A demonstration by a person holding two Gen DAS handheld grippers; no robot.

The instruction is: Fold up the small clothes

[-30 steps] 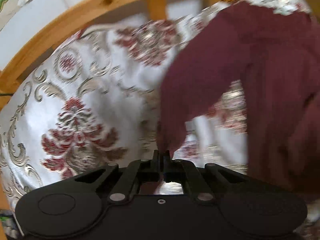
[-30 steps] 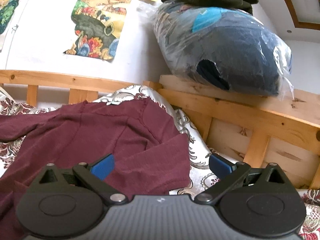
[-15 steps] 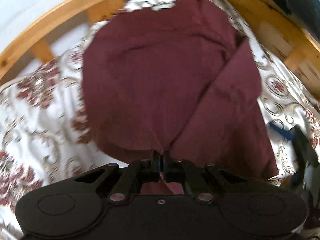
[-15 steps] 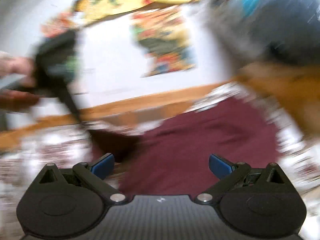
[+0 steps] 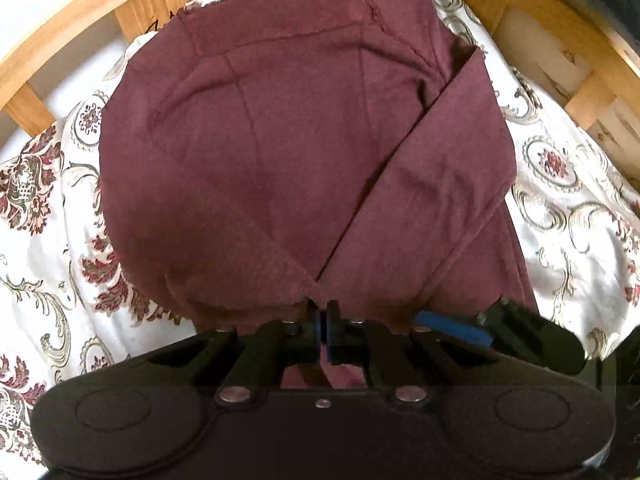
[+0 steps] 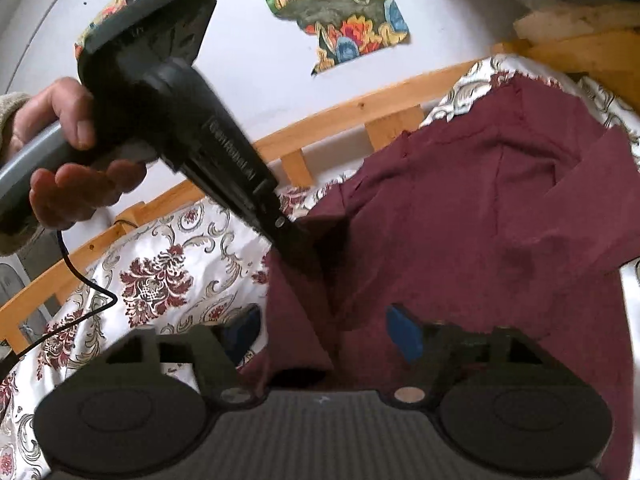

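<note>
A maroon long-sleeved top (image 5: 288, 152) lies on the patterned bedspread (image 5: 48, 248), both sleeves folded in across its body. My left gripper (image 5: 324, 332) is shut on the cuff of the left sleeve, low over the shirt's near edge. The right gripper (image 5: 452, 330) shows just to its right in the left wrist view. In the right wrist view the right gripper (image 6: 328, 336) is open and empty above the shirt (image 6: 500, 208), with the left gripper (image 6: 296, 248) and the hand holding it ahead on the left.
A wooden bed rail (image 5: 80, 20) runs behind the shirt and along the right side (image 5: 580, 64). Posters (image 6: 340, 12) hang on the white wall. A black cable (image 6: 80, 280) trails over the bedspread at left.
My left gripper carried the left sleeve to the right, over the shirt body. My right gripper swung left and lower, close beside the left one, staying open.
</note>
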